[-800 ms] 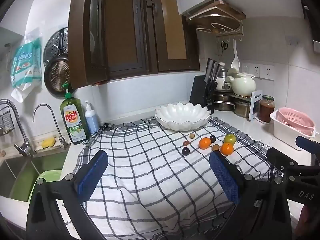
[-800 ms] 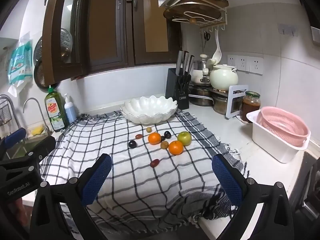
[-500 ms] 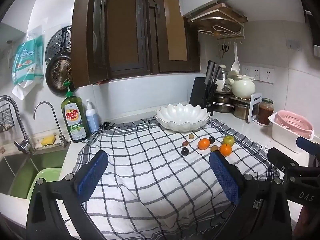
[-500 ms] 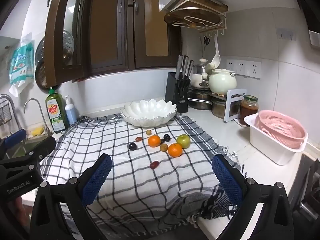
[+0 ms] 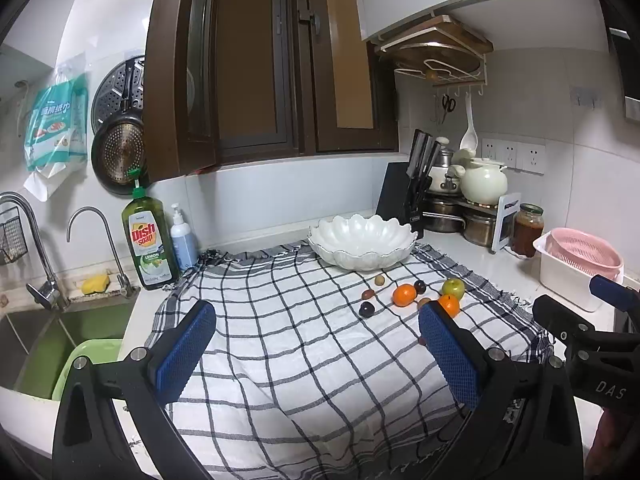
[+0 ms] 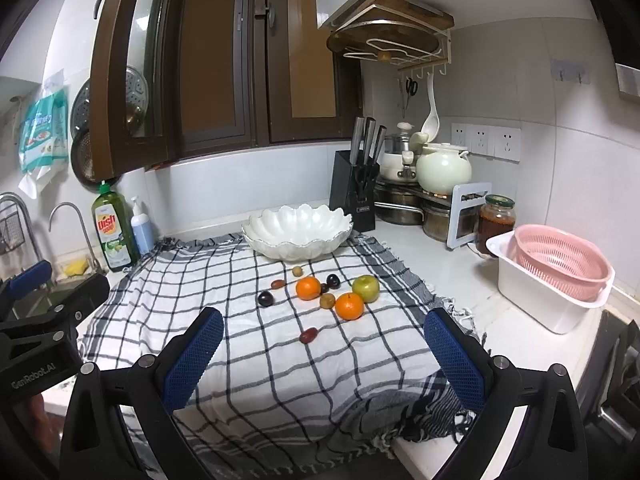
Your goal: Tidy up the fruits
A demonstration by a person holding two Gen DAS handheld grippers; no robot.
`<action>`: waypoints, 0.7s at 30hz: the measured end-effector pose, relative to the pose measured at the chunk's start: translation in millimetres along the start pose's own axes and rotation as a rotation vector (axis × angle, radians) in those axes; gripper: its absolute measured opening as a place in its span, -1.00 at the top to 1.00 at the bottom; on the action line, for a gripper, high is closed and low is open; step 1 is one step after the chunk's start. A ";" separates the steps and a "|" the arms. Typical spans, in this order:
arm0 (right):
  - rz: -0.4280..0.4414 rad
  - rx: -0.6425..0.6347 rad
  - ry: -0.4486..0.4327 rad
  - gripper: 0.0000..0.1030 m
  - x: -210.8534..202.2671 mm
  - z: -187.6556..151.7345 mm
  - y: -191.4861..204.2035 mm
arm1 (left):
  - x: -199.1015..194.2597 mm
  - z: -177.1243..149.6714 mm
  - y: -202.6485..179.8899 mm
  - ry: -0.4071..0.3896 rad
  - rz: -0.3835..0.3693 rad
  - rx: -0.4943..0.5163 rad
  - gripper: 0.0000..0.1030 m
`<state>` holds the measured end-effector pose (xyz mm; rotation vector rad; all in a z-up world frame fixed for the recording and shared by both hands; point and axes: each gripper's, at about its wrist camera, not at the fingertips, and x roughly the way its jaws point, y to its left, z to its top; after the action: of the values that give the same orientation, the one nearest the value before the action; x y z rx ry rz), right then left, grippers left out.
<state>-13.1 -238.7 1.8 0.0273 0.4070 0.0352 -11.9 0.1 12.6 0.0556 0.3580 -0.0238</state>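
A white scalloped bowl [image 6: 298, 232] [image 5: 362, 242] stands at the back of a checked cloth [image 6: 248, 344] [image 5: 288, 344]. In front of it lie two oranges [image 6: 308, 288] [image 6: 349, 306], a green apple [image 6: 365, 288] [image 5: 453, 288], dark plums [image 6: 265, 298] [image 6: 333, 281] and several small brownish and reddish fruits, one [image 6: 309, 335] apart and nearest me. My right gripper [image 6: 322, 356] is open above the cloth's near edge, short of the fruit. My left gripper [image 5: 316, 352] is open too, left of the fruit; its right finger hides part of one orange [image 5: 449, 304].
A sink [image 5: 36, 344] with taps and a green basin lies at the left, with dish soap [image 5: 149, 238] beside it. A knife block [image 6: 360, 188], pots, a jar [image 6: 495, 218] and a pink colander in a white tub [image 6: 560, 272] line the back right. Cabinet doors hang overhead.
Both grippers have drawn back and risen slightly, so the fruit and the bowl look a little smaller and farther. Nothing was taken hold of.
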 end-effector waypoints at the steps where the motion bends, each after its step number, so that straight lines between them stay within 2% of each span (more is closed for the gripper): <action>1: -0.001 0.000 -0.002 -0.98 -0.2 0.3 0.1 | -0.1 -0.6 -0.6 0.000 0.000 0.000 -1.00; 21: 0.002 0.006 -0.008 -0.98 -2.0 0.9 -1.6 | 1.0 4.5 -4.7 -0.011 -0.010 -0.002 -1.00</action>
<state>-14.5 -240.3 3.3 0.0341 0.3995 0.0358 -9.5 -4.8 16.2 0.0515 0.3474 -0.0337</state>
